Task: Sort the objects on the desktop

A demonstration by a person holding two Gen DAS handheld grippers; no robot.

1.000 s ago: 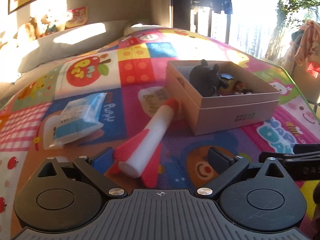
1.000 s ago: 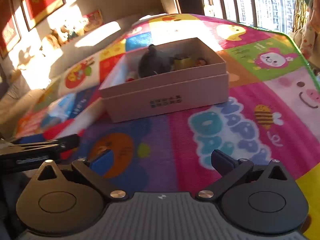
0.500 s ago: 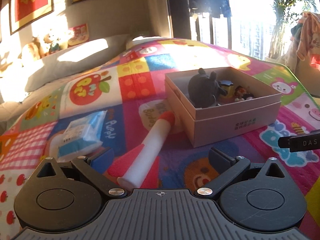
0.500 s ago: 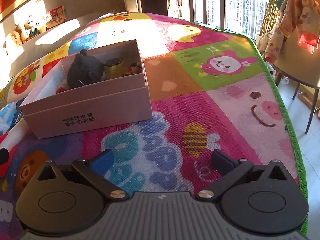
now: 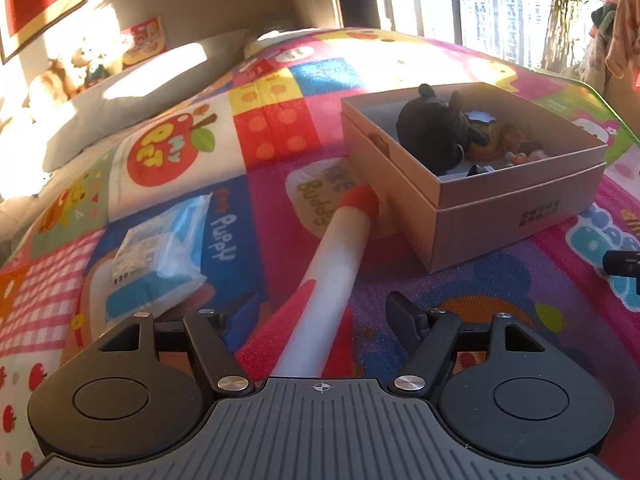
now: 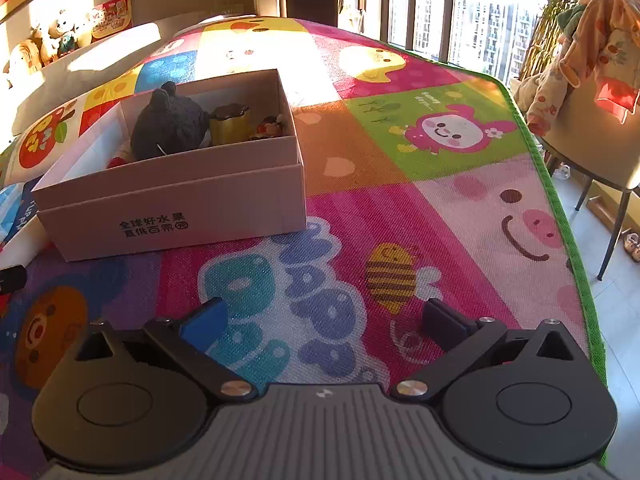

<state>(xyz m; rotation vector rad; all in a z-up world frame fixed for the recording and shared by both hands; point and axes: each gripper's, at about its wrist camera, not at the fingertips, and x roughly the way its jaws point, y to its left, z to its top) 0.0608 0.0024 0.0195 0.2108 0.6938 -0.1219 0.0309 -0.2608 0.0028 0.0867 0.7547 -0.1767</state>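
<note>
My left gripper (image 5: 320, 316) has just been closing, with the tail end of the toy rocket (image 5: 328, 276) between its jaws; the right pad stands clear of the white tube, and I cannot tell whether the left pad touches the red fin, so I record no grip. The rocket lies on the play mat (image 5: 264, 240), running away from my left gripper, its red nose touching the near-left side of the cardboard box (image 5: 500, 216).

Left of the rocket, just ahead of my left finger, lies a blue-and-white tissue pack (image 5: 156, 256); its label is too small to read. Mat lettering beside it reads "Puppy" and, further on, "Buddy".

My right gripper (image 6: 324, 320) stands apart and empty over the mat. Ahead and to its left sits the box, printed with Chinese characters, holding a dark plush toy (image 6: 168, 124), a yellow jar (image 6: 230, 128) and small figures. Further right, the mat reads "Sunny day".
</note>
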